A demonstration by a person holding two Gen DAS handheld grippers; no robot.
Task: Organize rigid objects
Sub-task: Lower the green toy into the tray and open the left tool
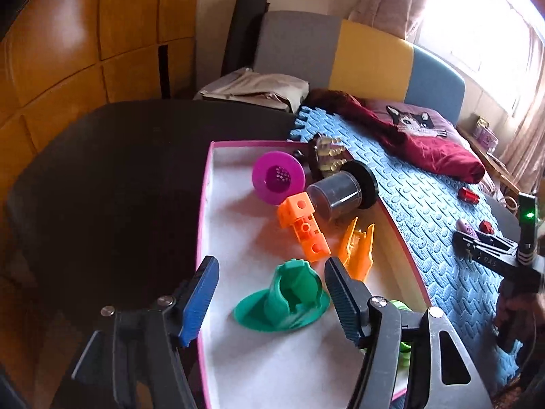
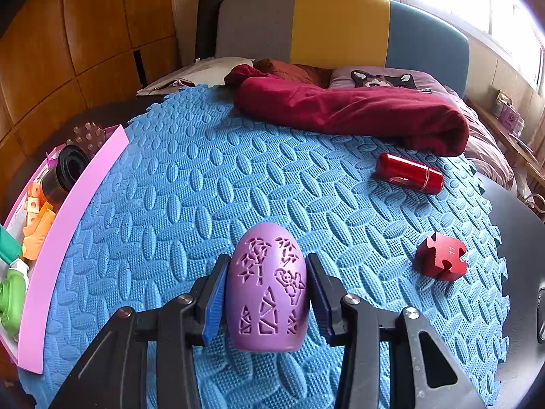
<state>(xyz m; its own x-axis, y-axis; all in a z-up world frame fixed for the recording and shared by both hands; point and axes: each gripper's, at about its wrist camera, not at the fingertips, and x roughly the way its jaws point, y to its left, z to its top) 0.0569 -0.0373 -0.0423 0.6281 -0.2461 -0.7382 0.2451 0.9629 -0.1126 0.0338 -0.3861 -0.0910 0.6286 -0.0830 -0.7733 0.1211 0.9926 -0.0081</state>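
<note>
Blue foam matting [image 2: 190, 184] covers the table, and a pink-rimmed box [image 1: 203, 204] stands at its nine o'clock side. Nearest to me, the right gripper [image 2: 267, 298] points steeply down, its pads pressed on both sides of a purple egg [image 2: 267, 289] that rests on the mat. I think the egg should be lifted straight and slowly, because its round sides can slip. The left gripper [image 1: 270, 293] tilts down over the box with its jaws about half open; the green funnel piece [image 1: 284, 301] lies on the box floor between them, apparently untouched. Beyond it lie an orange block [image 1: 305, 226] and a magenta cup [image 1: 278, 176]. Farther on the mat, at two o'clock from the egg, wait a red puzzle cube [image 2: 441, 260] and a red cylinder [image 2: 408, 173].
</note>
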